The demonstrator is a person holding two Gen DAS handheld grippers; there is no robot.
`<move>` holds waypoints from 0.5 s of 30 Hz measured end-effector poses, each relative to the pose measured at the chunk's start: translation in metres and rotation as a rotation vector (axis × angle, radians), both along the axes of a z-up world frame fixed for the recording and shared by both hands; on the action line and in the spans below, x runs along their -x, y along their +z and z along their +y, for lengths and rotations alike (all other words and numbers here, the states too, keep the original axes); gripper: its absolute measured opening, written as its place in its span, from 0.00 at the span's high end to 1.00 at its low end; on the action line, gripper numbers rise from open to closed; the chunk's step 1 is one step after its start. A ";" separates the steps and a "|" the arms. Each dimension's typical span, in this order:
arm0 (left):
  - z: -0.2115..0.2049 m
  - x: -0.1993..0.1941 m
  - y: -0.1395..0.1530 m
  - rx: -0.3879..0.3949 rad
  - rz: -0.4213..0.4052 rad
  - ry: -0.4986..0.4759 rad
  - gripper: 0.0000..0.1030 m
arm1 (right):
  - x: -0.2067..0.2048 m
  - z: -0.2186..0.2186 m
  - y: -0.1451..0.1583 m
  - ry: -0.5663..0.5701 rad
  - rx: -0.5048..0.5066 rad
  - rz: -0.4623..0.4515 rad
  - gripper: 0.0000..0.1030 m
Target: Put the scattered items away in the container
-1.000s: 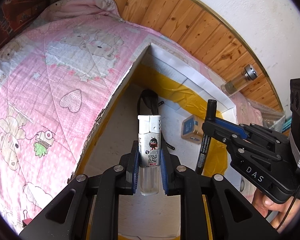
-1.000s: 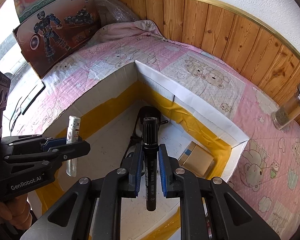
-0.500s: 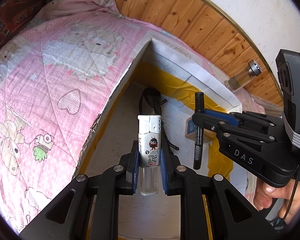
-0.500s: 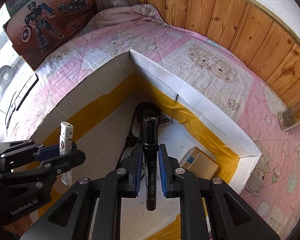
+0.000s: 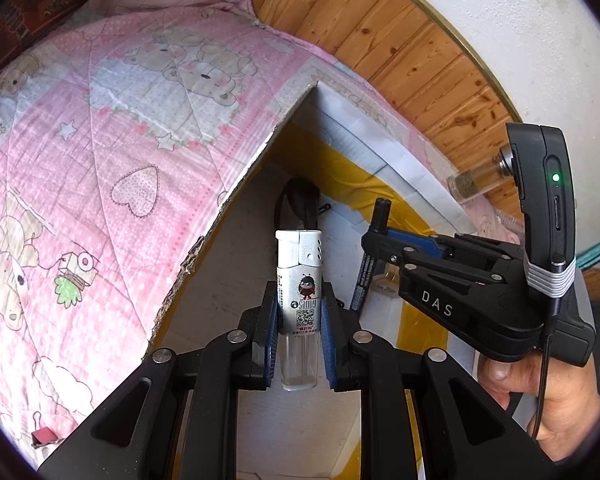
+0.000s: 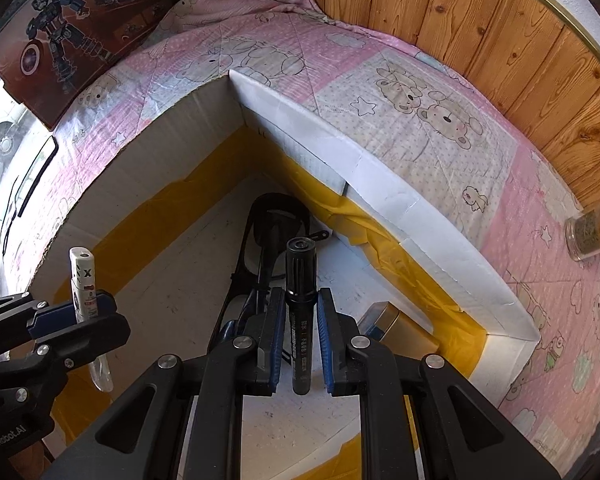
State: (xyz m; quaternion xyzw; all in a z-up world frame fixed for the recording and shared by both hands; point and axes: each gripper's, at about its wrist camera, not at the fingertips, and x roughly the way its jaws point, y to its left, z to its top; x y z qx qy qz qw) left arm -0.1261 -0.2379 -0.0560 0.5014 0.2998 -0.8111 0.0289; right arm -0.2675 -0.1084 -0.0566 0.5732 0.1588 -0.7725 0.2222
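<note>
The left gripper (image 5: 299, 336) is clamped on a lighter (image 5: 299, 308); the right gripper (image 6: 299, 340) is clamped on a black marker (image 6: 300, 316). Both hover over the open box (image 6: 420, 216), which already holds glasses (image 6: 276, 224) and a small carton (image 6: 400, 332). 2 releases are pending. A jar (image 6: 592, 236) lies on the quilt (image 6: 380, 80) outside the box.

Both wrist views look steeply down, close; both share the box (image 5: 384, 152) (image 6: 380, 184) interior.
</note>
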 end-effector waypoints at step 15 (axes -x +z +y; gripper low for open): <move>-0.006 0.009 -0.022 -0.063 -0.090 0.108 0.82 | 0.010 0.001 -0.012 0.001 -0.039 -0.011 0.84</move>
